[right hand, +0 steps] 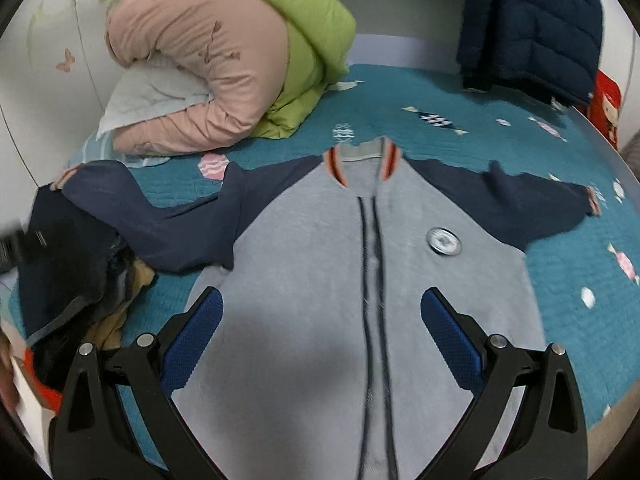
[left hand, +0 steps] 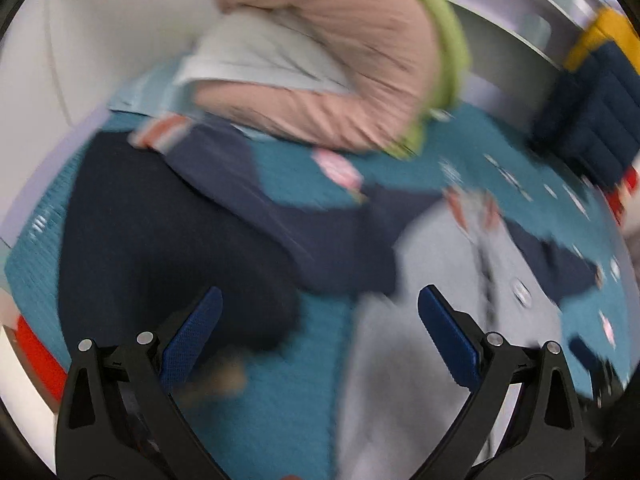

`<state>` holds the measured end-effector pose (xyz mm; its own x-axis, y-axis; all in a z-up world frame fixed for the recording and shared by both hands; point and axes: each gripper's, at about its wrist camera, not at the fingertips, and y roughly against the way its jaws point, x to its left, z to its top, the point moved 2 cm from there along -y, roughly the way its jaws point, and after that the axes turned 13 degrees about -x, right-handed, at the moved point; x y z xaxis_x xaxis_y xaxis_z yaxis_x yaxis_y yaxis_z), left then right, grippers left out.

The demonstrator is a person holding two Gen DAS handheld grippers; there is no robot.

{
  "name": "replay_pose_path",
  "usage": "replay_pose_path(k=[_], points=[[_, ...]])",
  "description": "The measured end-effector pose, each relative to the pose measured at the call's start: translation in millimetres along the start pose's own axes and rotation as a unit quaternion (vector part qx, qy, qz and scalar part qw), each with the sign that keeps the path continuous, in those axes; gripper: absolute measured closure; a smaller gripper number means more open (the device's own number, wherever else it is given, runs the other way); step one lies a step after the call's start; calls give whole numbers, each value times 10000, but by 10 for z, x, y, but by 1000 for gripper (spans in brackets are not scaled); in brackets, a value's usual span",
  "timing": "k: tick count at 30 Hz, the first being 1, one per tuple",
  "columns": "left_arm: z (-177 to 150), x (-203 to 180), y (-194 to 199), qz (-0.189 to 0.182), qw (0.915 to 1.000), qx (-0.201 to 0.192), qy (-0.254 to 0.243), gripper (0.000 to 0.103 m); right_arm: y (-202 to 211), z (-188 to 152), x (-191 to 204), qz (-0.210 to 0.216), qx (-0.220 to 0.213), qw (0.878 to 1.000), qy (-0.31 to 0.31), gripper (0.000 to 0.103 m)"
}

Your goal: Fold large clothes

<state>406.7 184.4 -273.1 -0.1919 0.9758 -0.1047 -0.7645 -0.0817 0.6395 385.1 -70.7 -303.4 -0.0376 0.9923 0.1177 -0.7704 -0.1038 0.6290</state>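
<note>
A grey zip-front jacket with navy sleeves and an orange-striped collar [right hand: 320,264] lies spread flat, front up, on the teal quilted bed cover [right hand: 460,96]. The right gripper [right hand: 322,322] hangs over its lower body, jaws wide apart and empty; the left gripper [left hand: 318,320], equally spread, holds nothing.

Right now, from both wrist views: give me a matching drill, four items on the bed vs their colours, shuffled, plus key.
Items:
1. jacket body
2. jacket sleeves
3. rolled quilt
4. bed cover

Colours:
A. teal with candy prints
B. pink outside, green inside
C. light grey
D. navy

Pairs: 1-C, 2-D, 3-B, 4-A

Both grippers, left gripper and right gripper, hang open above the bed.
</note>
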Motion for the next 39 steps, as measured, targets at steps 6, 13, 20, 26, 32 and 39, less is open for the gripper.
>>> replay_pose_path(k=[6, 13, 20, 26, 32, 39], points=[[456, 723, -655, 800, 9964, -252, 101, 5, -537, 5, 257, 99, 147, 9998, 121, 7], [596, 1087, -1163, 880, 9955, 114, 329, 5, -895, 2, 469, 209, 287, 9991, 237, 7], [696, 1156, -1367, 981, 9950, 76, 155, 63, -1140, 13, 503, 301, 412, 9987, 52, 7], [756, 1105, -1209, 326, 9983, -413, 231, 85, -1304, 15, 506, 620, 436, 9970, -139, 7], [896, 950, -568, 31, 9915, -1281, 235, 85, -1446, 62, 504, 833, 435, 9942, -528, 26], [1255, 697, 97, -77, 9773, -2118, 63, 85, -1755, -65, 1038, 1669, 988, 9803, -378, 80]])
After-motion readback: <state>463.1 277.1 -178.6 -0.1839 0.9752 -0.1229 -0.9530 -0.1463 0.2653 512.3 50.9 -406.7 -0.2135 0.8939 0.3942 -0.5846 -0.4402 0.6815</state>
